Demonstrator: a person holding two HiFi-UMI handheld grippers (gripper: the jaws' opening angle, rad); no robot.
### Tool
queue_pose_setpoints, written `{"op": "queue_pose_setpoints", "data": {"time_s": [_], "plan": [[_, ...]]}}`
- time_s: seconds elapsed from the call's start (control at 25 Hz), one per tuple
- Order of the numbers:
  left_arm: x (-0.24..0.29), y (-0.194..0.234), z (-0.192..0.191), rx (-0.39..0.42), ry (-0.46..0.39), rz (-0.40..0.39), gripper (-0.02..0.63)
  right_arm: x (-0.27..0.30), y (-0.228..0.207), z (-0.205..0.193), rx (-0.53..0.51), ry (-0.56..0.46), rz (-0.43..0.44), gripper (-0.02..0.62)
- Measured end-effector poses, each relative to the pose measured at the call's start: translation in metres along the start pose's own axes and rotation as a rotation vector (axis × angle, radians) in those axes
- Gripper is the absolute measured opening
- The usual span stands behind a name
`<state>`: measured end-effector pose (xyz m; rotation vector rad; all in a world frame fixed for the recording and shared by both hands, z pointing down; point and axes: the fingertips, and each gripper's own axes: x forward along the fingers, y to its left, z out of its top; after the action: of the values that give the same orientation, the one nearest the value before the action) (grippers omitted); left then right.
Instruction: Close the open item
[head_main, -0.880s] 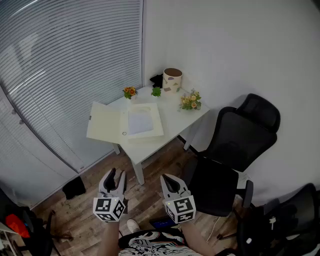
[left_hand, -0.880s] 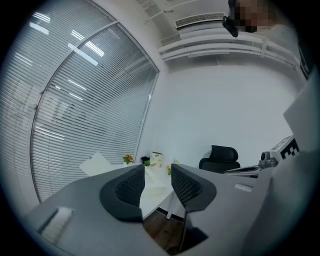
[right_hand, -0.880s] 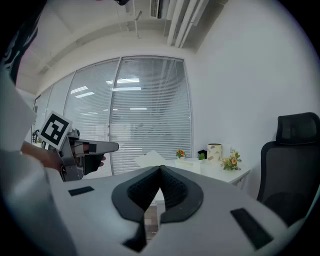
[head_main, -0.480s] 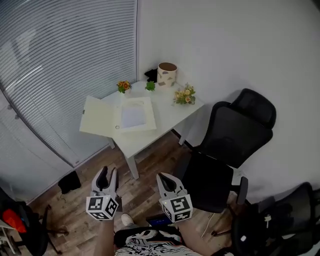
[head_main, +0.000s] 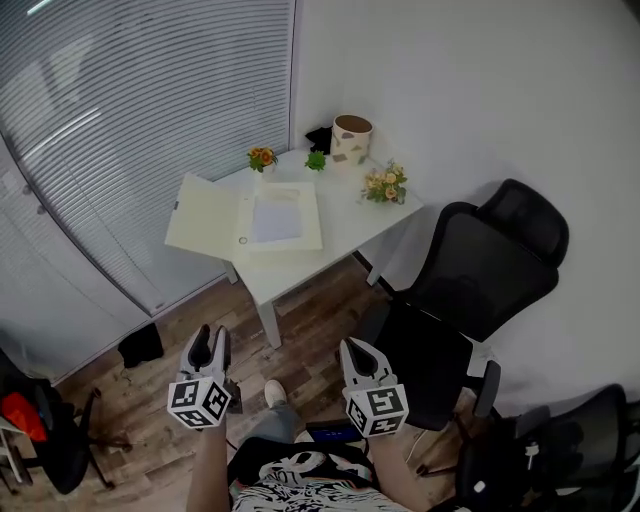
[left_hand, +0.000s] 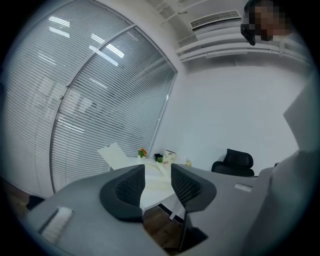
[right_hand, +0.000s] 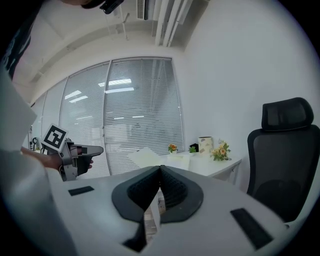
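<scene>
A cream folder (head_main: 250, 218) lies open on the small white table (head_main: 352, 226), its lid flap (head_main: 203, 217) spread to the left and a white sheet in its right half. Both grippers hang over the wooden floor well in front of the table, far from the folder. My left gripper (head_main: 208, 342) is open, with a clear gap between its pads and nothing in it (left_hand: 158, 172). My right gripper (head_main: 358, 352) is shut, empty, its pads meeting at the tips (right_hand: 160, 170). The folder's raised flap (left_hand: 116, 155) shows past the left jaws.
On the table's far side stand a patterned round pot (head_main: 351, 138), two tiny plants (head_main: 262, 157) and a small bouquet (head_main: 385, 184). A black office chair (head_main: 480, 270) stands right of the table. Window blinds (head_main: 120, 120) fill the left wall. A dark object (head_main: 141, 343) lies on the floor.
The head view has shifted slightly. The two grippers stand a little farther apart, the right one more to the right. The folder stays open.
</scene>
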<state>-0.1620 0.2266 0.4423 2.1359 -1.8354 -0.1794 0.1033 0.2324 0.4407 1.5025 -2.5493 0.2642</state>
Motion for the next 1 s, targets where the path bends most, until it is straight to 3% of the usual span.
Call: {"op": "queue_pose_setpoints", "data": {"time_s": [0.32,0.76,1.0], "plan": [[0.073,0.035,-0.018,-0.040,0.035,0.052,0.152,0.061,-0.028,-0.012,-0.033,0.058,0.009,0.002],[0.195,0.146,-0.030,-0.128,0.113,0.237,0.152,0.190,-0.100,-0.007,-0.056,0.163,-0.028,0.002],[0.246,0.201,-0.050,-0.258,0.125,0.303,0.183,0.247,-0.123,-0.019,-0.067,0.202,-0.024,0.002]]}}
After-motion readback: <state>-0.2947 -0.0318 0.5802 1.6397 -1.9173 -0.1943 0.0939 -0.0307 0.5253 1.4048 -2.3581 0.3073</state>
